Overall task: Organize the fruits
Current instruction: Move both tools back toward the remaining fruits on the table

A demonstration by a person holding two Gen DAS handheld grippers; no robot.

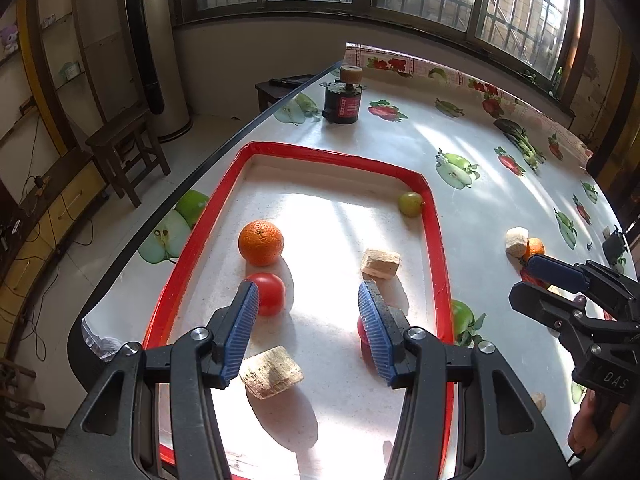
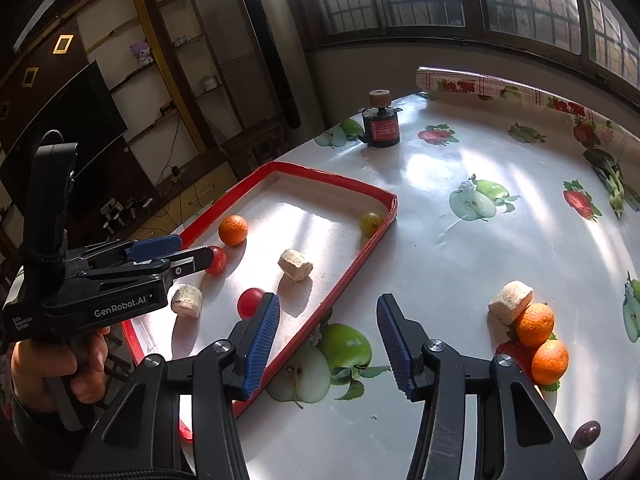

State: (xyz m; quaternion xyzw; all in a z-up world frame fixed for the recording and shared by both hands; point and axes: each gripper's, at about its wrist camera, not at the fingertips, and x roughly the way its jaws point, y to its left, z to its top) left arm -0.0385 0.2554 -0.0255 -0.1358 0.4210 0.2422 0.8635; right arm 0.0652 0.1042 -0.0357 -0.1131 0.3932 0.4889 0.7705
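Observation:
A red-rimmed white tray (image 1: pixel 436 240) (image 2: pixel 348 268) lies on the table. In it are an orange (image 1: pixel 261 242) (image 2: pixel 233 230), two red tomatoes (image 1: pixel 270 294) (image 2: pixel 250 302), a green grape-like fruit (image 1: pixel 410 203) (image 2: pixel 370 223) and pale bread-like chunks (image 1: pixel 380 263) (image 2: pixel 295 265). My left gripper (image 1: pixel 308 300) (image 2: pixel 192 256) is open and empty above the tray. My right gripper (image 2: pixel 326 312) is open and empty over the tray's right rim. Two oranges (image 2: pixel 534 323) and a pale chunk (image 2: pixel 510 302) lie on the table to its right.
A black-and-red motor-like cylinder (image 1: pixel 342 98) (image 2: pixel 382 124) stands at the table's far edge. A dark purple fruit (image 2: pixel 586 434) lies near the front right. The tablecloth (image 2: pixel 460 160) has printed fruit. A stool (image 1: pixel 124 148) stands on the floor to the left.

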